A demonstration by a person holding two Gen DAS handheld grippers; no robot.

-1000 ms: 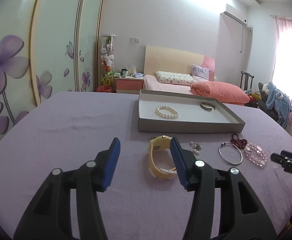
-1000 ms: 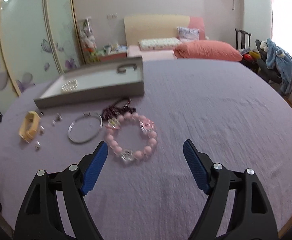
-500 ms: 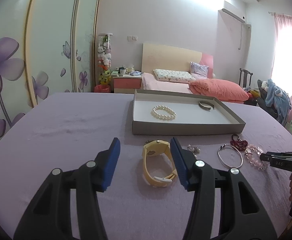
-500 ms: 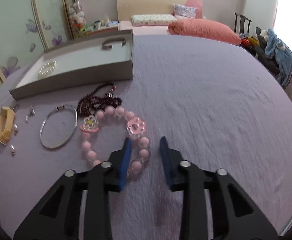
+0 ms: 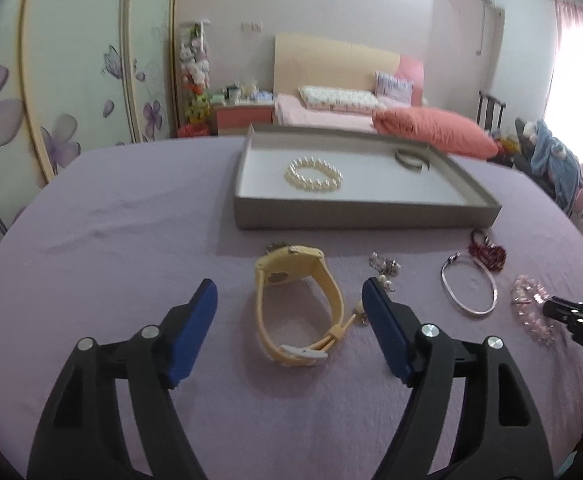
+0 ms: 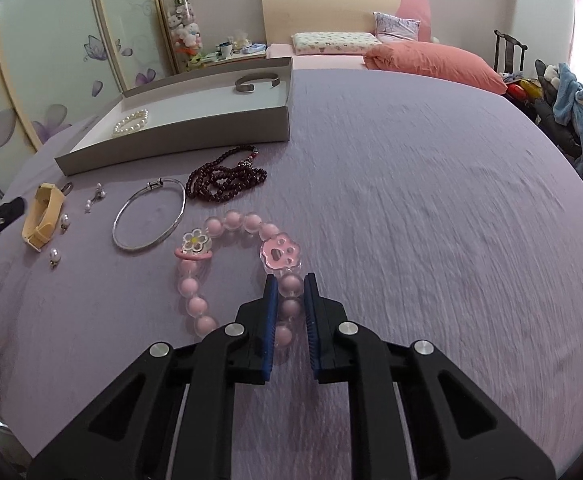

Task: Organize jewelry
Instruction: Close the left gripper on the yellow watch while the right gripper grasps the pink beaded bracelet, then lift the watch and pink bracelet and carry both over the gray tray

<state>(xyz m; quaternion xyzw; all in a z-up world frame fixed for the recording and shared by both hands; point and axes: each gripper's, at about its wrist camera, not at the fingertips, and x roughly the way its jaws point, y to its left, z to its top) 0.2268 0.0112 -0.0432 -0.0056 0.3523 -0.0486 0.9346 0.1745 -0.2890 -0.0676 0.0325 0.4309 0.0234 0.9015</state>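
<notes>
Right hand-held gripper (image 6: 290, 285) is clamped on pink beaded bracelet with flower and paw charms (image 6: 227, 264), lying on purple-clothed counter (image 6: 431, 208) | left hand-held gripper (image 5: 289, 296) is held apart around yellow rubber wristwatch (image 5: 297, 302) | grey cardboard tray (image 5: 365, 213) is seen behind.

bed (image 5: 331, 120), wardrobe (image 5: 71, 60), chair (image 6: 509, 54)

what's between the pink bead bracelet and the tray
The dark red bead necklace lies on the cloth between the pink bead bracelet, gripped by the right gripper, and the tray; its near wall also needs clearing.
</notes>
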